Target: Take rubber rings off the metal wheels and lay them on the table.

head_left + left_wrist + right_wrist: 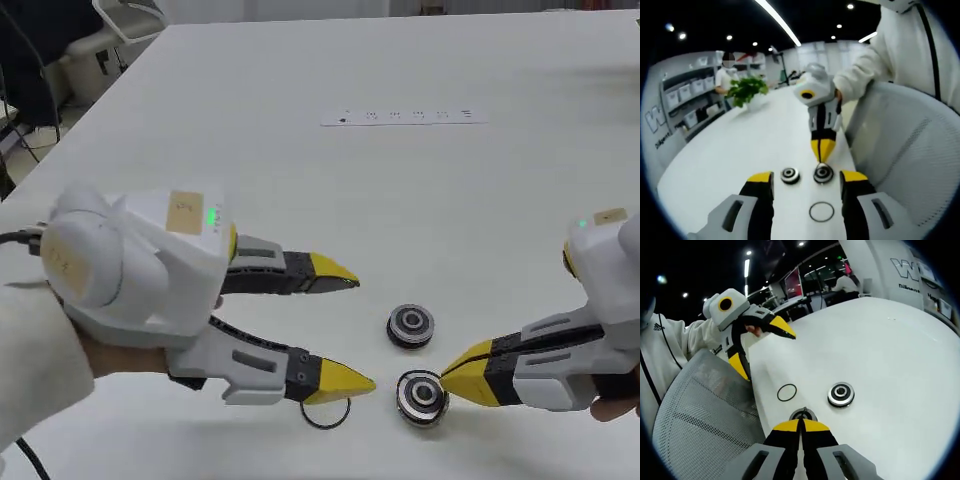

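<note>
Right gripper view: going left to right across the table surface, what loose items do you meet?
rubber ring → nearest wheel → second wheel

Past the far wheel (411,325) your table (450,220) lies bare up to the power strip (405,117) — wide room to pass there. Close in it is tight: the far wheel and the near wheel (421,395) sit just beside each other, and your right gripper (445,372), jaws pressed together, has its tips at the near wheel. The loose ring (326,412) lies flat by the spread jaws of your left gripper (362,330) — bare table separates those tips from the wheels. A mesh chair (705,410) crowds the table's near edge.
</note>
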The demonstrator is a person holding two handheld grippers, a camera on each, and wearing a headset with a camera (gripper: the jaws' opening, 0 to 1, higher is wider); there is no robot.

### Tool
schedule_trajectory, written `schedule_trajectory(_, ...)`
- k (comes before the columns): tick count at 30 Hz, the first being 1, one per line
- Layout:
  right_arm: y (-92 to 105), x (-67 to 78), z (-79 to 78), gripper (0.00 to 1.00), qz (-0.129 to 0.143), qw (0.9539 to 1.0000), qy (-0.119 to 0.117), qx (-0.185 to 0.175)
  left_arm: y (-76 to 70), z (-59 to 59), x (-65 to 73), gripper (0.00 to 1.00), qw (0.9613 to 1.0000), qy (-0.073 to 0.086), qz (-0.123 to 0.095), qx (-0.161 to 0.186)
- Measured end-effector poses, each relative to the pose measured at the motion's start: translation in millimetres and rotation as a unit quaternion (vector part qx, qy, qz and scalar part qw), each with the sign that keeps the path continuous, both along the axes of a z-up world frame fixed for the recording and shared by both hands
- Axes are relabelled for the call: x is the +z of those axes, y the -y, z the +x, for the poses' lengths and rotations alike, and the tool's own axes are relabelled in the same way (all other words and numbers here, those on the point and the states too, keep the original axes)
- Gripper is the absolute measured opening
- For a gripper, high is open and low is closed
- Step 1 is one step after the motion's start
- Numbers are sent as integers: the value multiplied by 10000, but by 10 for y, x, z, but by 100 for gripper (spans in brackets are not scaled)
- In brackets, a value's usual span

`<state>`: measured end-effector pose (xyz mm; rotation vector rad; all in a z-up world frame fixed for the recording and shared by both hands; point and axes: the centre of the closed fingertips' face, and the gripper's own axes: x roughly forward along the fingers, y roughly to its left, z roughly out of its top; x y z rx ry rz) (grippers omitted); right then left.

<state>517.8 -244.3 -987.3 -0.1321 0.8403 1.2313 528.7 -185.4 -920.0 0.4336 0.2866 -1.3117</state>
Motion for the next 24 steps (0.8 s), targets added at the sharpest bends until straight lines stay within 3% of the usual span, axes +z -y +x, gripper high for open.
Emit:
schedule_trajectory(7, 34, 26, -9, 0, -60, 9999, 70, 62, -280, 48, 125, 75, 9990, 188, 89, 407)
schedule_trajectory(12, 48, 72, -29, 0, -74, 9999, 115, 101, -462, 56, 210, 78, 9972, 261, 32, 701)
schedule_trajectory(16, 62, 103, -32, 0, -73, 9998, 159, 112, -568, 29, 216, 81, 9957, 184, -34, 902)
schedule_trajectory(20, 88, 118, -26, 0, -103, 9996, 227, 92, -716, -13, 166, 83, 9939, 202, 58, 1087)
schedule_trajectory(24, 89, 198, -10, 0, -52, 9996, 284, 63, -828, -74, 151, 84, 9908, 56, -131, 1347)
